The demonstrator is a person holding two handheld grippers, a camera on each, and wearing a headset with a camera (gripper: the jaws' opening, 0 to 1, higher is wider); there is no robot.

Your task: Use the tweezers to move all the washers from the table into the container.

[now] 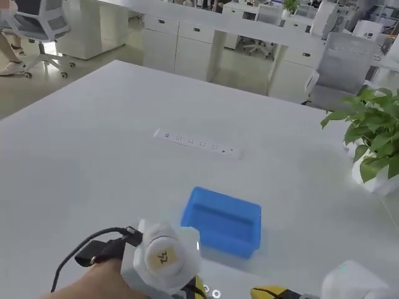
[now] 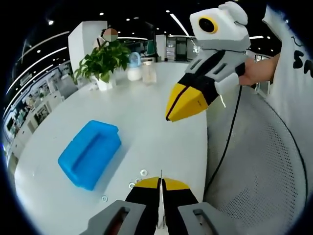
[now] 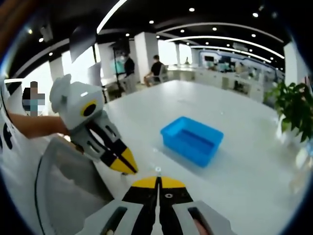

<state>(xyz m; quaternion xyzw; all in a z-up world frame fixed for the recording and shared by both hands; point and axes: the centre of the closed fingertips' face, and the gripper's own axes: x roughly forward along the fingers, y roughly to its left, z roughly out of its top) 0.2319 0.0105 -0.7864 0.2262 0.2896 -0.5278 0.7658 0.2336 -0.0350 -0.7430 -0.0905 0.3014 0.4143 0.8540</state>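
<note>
Large white table (image 1: 93, 137) in an open office, seen from above. On it, toward the near edge, sits an open blue container (image 1: 221, 221), rectangular w/ low walls. A potted plant (image 1: 374, 134) stands at the table's far right.

Two hand-held grippers w/ yellow-and-black jaws hang over the near edge. Left gripper (image 2: 161, 181): jaws pressed together, tips low over the table. Right gripper (image 3: 157, 181): jaws likewise closed, held a bit higher, beside the left one.

Several small metal washers (image 2: 143, 172) lie loose on the table just ahead of the left gripper's tips, near the container but outside it. A thin pale sliver (image 2: 161, 174) pokes up from the seam of the left jaws — maybe a tweezer tip, can't tell.

Step in hand, prob.: picking up the nearest washer. To do it well, come in low & slow and pinch across the ring's rim, not flat on top. Lift straight up, then carry it clear over the container wall before letting go — esp. since a washer slips easily.
</note>
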